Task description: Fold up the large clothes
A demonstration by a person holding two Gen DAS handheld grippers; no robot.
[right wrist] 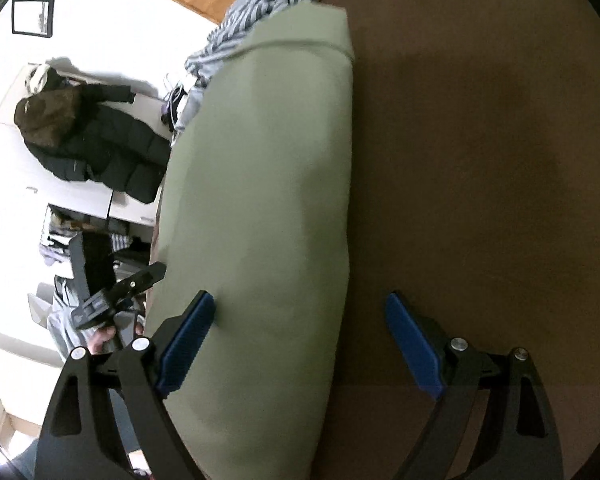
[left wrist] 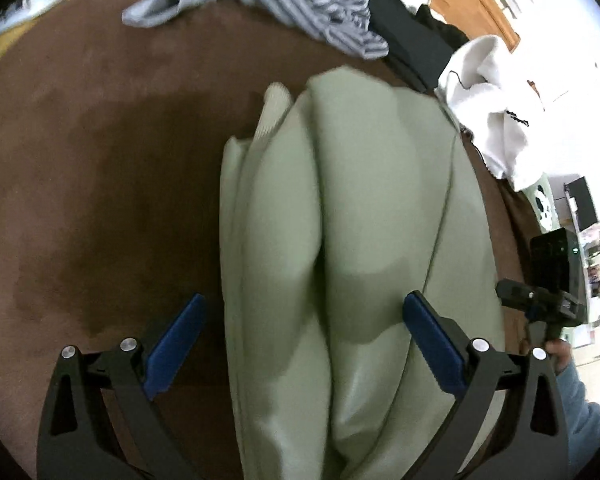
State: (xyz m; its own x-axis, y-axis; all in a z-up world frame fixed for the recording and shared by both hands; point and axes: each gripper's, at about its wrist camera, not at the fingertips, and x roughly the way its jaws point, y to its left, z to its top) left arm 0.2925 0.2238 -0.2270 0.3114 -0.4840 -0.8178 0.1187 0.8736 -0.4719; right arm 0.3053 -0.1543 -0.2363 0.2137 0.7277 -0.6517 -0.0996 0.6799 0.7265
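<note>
A large sage-green garment is seen lying lengthwise on the brown surface, gathered into long soft folds, with a ribbed cuff or hem showing at its far end. The cloth is judged to be smooth, slightly shiny and probably slippery, thick enough to be bulky yet limp, so no shape would be kept when it is lifted. A hold is best taken at a seam, the hem or a doubled edge, where several layers can be pinched together. The left gripper is held above the garment with its jaws wide apart and nothing pressed between the blue pads. The right gripper is likewise spread wide over the garment's long edge; one pad lies over the cloth, but no pinch is made. No brand, label or readable writing can be made out anywhere.
</note>
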